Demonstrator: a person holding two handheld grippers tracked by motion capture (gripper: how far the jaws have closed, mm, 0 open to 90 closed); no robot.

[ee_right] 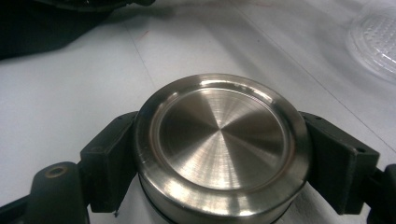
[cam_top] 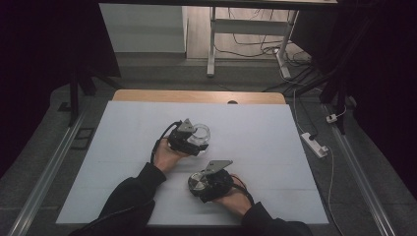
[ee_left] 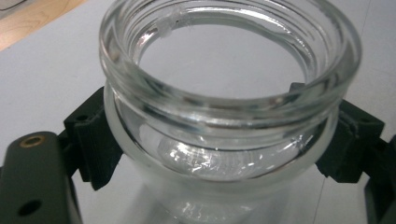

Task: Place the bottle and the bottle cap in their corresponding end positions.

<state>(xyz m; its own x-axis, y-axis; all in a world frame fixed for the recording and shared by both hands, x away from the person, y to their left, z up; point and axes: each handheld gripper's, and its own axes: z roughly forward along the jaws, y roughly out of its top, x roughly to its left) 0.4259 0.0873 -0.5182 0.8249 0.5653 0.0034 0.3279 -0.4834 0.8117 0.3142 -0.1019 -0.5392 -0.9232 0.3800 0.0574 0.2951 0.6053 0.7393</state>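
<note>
A clear glass jar (cam_top: pixel 202 133) with a threaded mouth sits between the jaws of my left gripper (cam_top: pixel 191 139) at the middle of the white mat. In the left gripper view the black pads (ee_left: pixel 93 140) press on the jar (ee_left: pixel 224 93) just below its rim, so my left gripper (ee_left: pixel 219 144) is shut on it. Nearer the front edge, my right gripper (cam_top: pixel 209 183) is shut on a round brushed-metal lid (cam_top: pixel 197 183). In the right gripper view the lid (ee_right: pixel 222 140) faces up between the pads (ee_right: pixel 109 158) of my right gripper (ee_right: pixel 224 161).
The white mat (cam_top: pixel 123 162) covers a wooden table (cam_top: pixel 147 96). A power strip (cam_top: pixel 314 144) and cables lie on the floor at the right. A desk frame (cam_top: pixel 212 44) stands beyond the table. Ribbed clear glass (ee_right: pixel 373 42) shows far off in the right gripper view.
</note>
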